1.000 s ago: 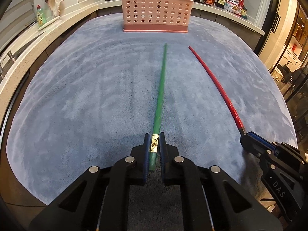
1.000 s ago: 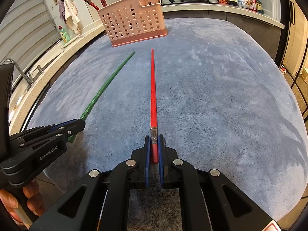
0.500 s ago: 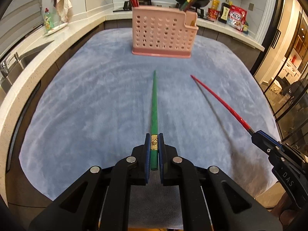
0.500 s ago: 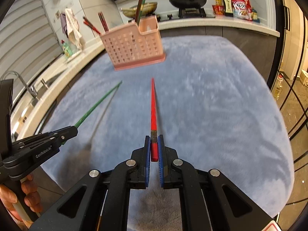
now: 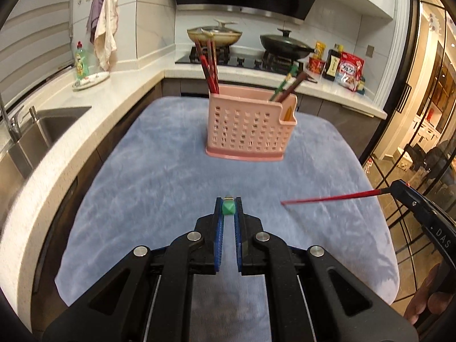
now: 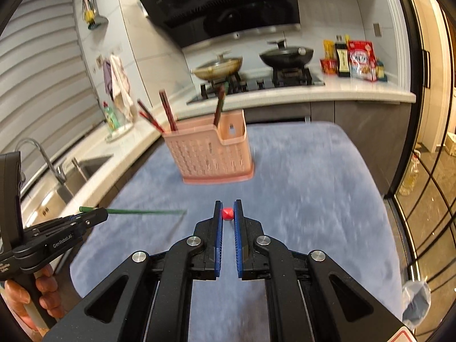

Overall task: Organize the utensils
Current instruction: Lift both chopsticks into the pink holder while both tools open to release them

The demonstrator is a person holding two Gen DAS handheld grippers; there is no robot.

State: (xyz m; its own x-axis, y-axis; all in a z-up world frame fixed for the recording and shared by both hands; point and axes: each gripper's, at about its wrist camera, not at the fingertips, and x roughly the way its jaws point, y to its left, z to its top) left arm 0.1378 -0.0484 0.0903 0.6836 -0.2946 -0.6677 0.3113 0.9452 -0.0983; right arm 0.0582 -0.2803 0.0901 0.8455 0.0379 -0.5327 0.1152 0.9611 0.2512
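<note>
My left gripper (image 5: 228, 208) was clamped on a green square-section plastic chopstick (image 5: 228, 207); its own camera caught only the butt end, end-on. The right wrist view gave the full shaft (image 6: 142, 212), thin and tapered, airborne in front of the pink perforated plastic utensil basket (image 6: 211, 154). Same story mirrored: my right gripper (image 6: 227, 213) was clamped on a red chopstick (image 6: 227, 213), seen as a faceted end only, while the left wrist view showed its whole length (image 5: 327, 198), in front of and to the right of the basket. Both chopsticks were off the fuzzy blue-grey table cloth (image 5: 156, 176), well short of the basket. Count: two held chopsticks, one basket with a big compartment and a small side pocket. Left wrist view showed about four dark red sticks (image 5: 208, 65) in the left end, a green and a brown one in the pocket. Two lidded pans on the stove behind the basket.
</note>
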